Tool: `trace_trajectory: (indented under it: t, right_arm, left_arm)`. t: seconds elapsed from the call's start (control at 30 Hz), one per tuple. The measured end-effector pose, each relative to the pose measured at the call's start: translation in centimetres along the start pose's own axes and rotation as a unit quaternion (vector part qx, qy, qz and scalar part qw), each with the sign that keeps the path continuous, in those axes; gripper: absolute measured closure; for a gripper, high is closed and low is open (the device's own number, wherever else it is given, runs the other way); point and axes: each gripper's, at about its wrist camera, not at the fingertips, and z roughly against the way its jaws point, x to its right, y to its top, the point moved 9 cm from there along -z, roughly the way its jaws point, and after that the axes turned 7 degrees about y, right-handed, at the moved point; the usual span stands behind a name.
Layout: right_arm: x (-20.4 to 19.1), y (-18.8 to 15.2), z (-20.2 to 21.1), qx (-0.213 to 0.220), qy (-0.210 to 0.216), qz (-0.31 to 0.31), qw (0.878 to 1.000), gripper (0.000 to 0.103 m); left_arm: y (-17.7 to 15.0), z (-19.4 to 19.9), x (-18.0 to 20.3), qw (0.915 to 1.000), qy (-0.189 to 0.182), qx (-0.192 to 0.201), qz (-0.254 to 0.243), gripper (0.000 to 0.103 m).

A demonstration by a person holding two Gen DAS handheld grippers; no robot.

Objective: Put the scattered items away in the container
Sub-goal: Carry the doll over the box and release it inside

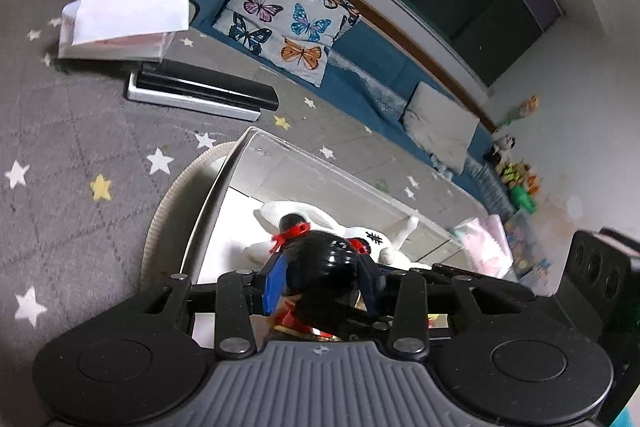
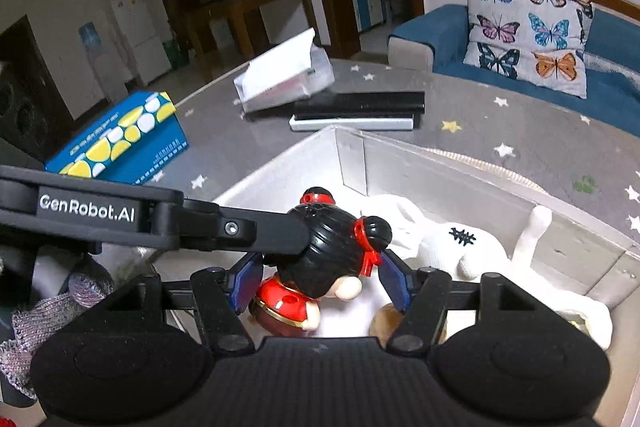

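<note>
The left gripper (image 1: 322,281) clamps its blue pads on the black-haired doll figurine (image 1: 320,263), hanging over the clear container (image 1: 224,187). The right gripper (image 2: 318,277) brackets the same doll's head, jaws part open; whether its pads touch is unclear. Released here, the doll could land on the white plush rabbit (image 2: 448,247) inside and tip; the two grippers may also knock together. Beyond lies the starred grey mat (image 1: 80,131).

open-topped container (image 2: 452,163), white plush (image 2: 440,247) filling floor, walls hemming sides
</note>
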Motion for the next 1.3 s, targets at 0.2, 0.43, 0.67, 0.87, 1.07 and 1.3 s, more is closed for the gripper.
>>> trace_trajectory:
  t: [0.2,0.43,0.67,0.87,1.07,1.3]
  right_arm:
    - [0.3,-0.3,-0.7,-0.017,-0.008,0.002,1.000,0.039]
    - [0.2,-0.5,-1.5,-0.042,-0.020,0.009,0.999,0.039]
    - [0.2,-0.4,-1.4,-0.040,-0.023,0.009,0.999,0.038]
    - [0.0,-0.4,-1.0,-0.031,-0.027,0.013,0.999,0.037]
    - [-0.2,-0.6,0.1,-0.020,-0.033,0.017,0.999,0.033]
    - [-0.9,-1.0,2.5,0.002,-0.047,0.028,0.998,0.026]
  left_arm:
    - [-0.5,-0.6,0.7,0.9979,0.041,0.002,-0.050,0.062]
    - [-0.7,-1.1,1.0,0.9945,0.068,0.005,-0.080,0.062]
    - [-0.8,-0.9,1.2,0.9938,0.068,0.006,-0.087,0.062]
    - [-0.5,-0.2,1.4,0.9930,0.069,0.019,-0.094,0.062]
    - [-0.6,0.9,1.7,0.9920,0.073,0.032,-0.098,0.062]
    - [-1.3,2.8,2.9,0.9884,0.085,0.049,-0.116,0.062]
